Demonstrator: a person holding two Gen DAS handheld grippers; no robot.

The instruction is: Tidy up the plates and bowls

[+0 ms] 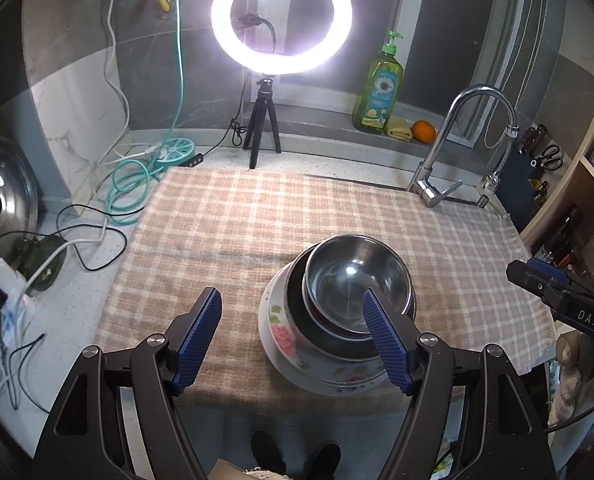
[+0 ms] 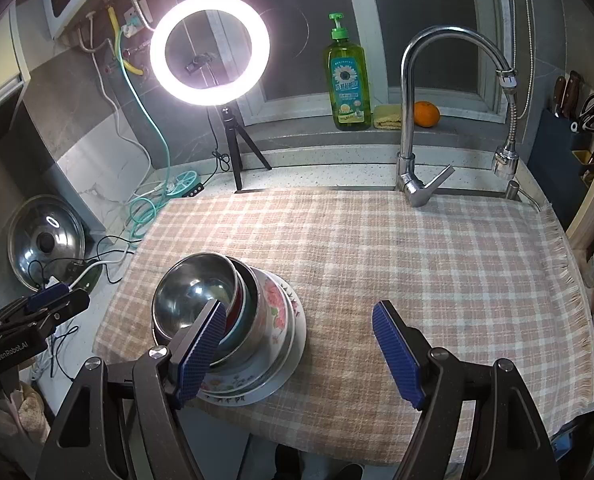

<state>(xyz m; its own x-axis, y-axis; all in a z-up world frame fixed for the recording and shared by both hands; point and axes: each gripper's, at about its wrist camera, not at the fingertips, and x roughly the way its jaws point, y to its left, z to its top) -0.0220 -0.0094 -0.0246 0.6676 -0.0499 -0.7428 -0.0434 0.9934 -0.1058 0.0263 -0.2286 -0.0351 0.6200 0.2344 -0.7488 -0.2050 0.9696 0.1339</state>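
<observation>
A stack of dishes stands on the checked cloth (image 1: 225, 220) near its front edge. A steel bowl (image 1: 353, 276) is on top, nested in a dark bowl and a floral bowl (image 1: 281, 332), over floral plates (image 1: 337, 384). My left gripper (image 1: 291, 294) is open just in front of the stack, and its right finger overlaps the steel bowl in view. In the right wrist view the same steel bowl (image 2: 197, 296), floral bowl (image 2: 275, 308) and plates (image 2: 257, 388) sit at lower left. My right gripper (image 2: 299, 306) is open to their right, its left finger in front of the bowls. Neither holds anything.
A lit ring light on a tripod (image 1: 263, 128) stands behind the cloth, with a soap bottle (image 2: 347, 80), an orange (image 2: 426, 114) and a faucet (image 2: 411, 152) to its right. A pot lid (image 2: 47, 242) and cables (image 1: 81, 240) lie at the left, and a knife holder (image 2: 569, 128) at the right.
</observation>
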